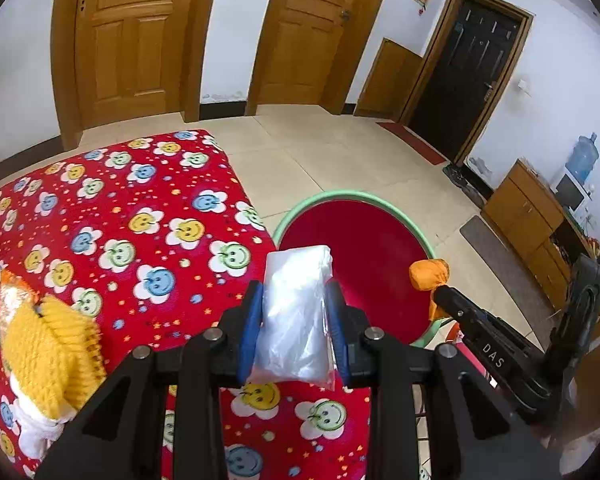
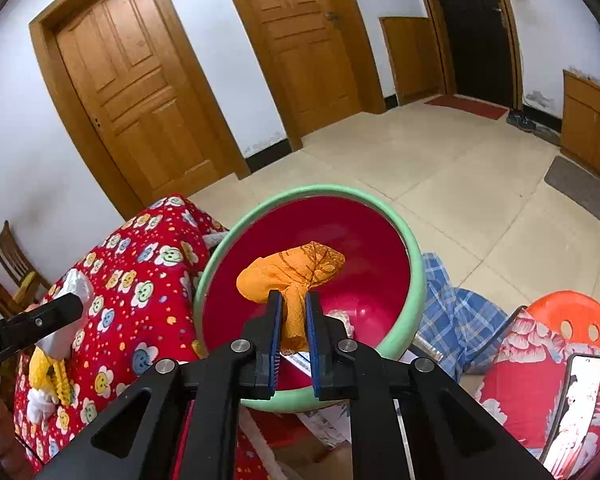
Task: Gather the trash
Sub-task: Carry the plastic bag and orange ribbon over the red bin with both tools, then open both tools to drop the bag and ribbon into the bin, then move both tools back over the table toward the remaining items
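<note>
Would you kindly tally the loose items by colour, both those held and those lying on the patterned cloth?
White: 1, plastic packet in left gripper
Orange: 1, crumpled wrapper in right gripper
Yellow: 1, knitted item on cloth
Total: 3

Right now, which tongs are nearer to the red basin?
Right. The right tongs hold an orange wad over the red basin; the left tongs, holding a clear plastic bag, are at its edge, above the table.

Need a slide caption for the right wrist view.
Right gripper holds an orange wrapper over the red basin; left gripper holds a plastic bag.
</note>
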A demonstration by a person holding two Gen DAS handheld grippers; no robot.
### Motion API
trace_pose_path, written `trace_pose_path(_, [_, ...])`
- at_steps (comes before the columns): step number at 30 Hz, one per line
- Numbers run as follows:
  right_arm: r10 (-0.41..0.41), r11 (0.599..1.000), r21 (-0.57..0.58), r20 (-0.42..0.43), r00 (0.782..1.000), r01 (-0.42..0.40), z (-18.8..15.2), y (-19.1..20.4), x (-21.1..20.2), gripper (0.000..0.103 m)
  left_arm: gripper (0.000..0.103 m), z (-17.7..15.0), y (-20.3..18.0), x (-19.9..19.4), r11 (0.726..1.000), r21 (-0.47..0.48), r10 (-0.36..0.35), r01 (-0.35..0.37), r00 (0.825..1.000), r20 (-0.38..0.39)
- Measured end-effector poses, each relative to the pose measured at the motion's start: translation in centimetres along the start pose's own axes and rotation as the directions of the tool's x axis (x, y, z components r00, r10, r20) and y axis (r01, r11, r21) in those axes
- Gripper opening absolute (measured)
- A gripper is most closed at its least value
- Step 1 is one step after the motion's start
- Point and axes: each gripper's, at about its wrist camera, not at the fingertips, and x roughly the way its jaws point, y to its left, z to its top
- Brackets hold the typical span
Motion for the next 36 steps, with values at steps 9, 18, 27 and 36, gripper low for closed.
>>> trace_pose_path(9, [0.036, 0.998, 0.05, -0.004, 0.999, -0.036, 0.1, -1.3, 0.4, 0.027, 0.031, 0.0, -1.3, 2.4, 1.0, 0.026, -0.012, 0.013, 0.999, -0.037])
trace_pose_path(18, [0.009, 0.997, 0.081, -0.009, 1.0, -0.008, -0.4, -2.5, -0.3, 0.029, 0.031, 0.8, -2.6, 4.3, 0.998, 0.061, -0.019, 0.023, 0.998, -0.064])
trace_pose_path(27, [0.0, 0.994, 0.106, -0.004, 1.0, 0.001, -1.0, -3.3, -0.9, 0.034, 0.036, 1.2, -4.1, 5.4, 0.994, 0.109, -0.013, 0.019, 0.998, -0.063])
trace_pose_path(36, [0.0, 0.996, 0.094, 0.016, 1.0, -0.002, -1.1, -2.8, -2.1, 0.043, 0.055, 0.8, -3.8, 3.7, 0.996, 0.089, -0.005, 0.008, 0.999, -0.035])
